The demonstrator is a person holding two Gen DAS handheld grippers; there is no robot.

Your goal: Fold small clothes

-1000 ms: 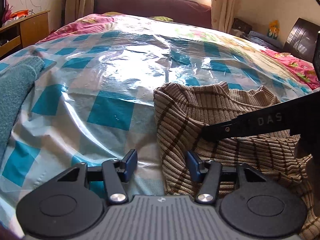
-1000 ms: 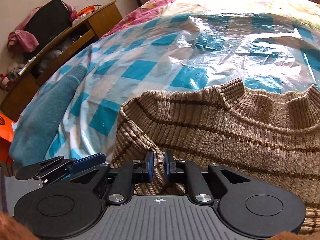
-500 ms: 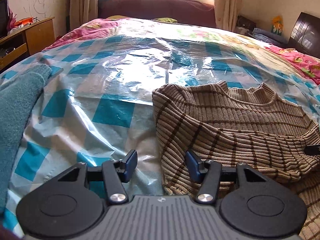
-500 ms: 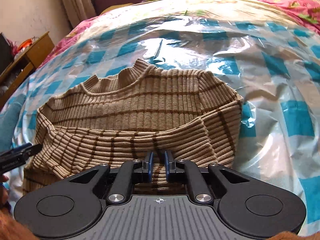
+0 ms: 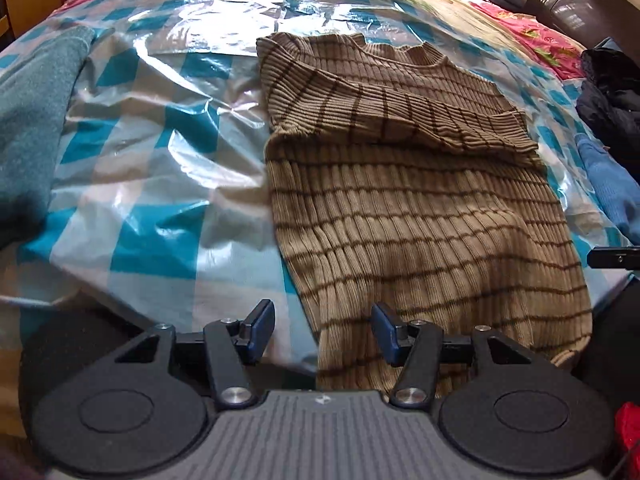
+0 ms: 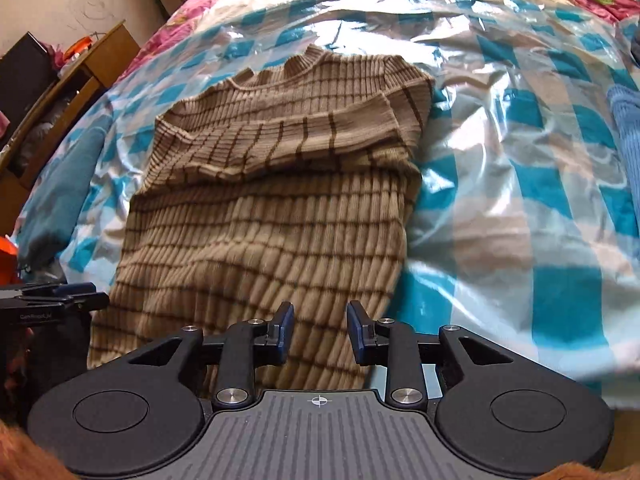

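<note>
A brown ribbed sweater with dark stripes lies flat on the plastic-covered bed, collar at the far end. One sleeve is folded across its chest. My left gripper hovers open over the sweater's near left hem, with nothing gripped. My right gripper hangs above the near right hem. Its jaws are opening and no cloth is pinched between them. A tip of the right gripper shows at the right edge of the left wrist view, and the left gripper shows at the left edge of the right wrist view.
A teal knit garment lies left of the sweater. Blue cloth and dark clothes sit to its right. The checked plastic sheet covers the bed. A wooden desk stands at the far left.
The right gripper carried the sleeve across the chest, let go and pulled back to the hem. Both grippers drew back towards the near edge and tilted down, so the whole sweater shows.
</note>
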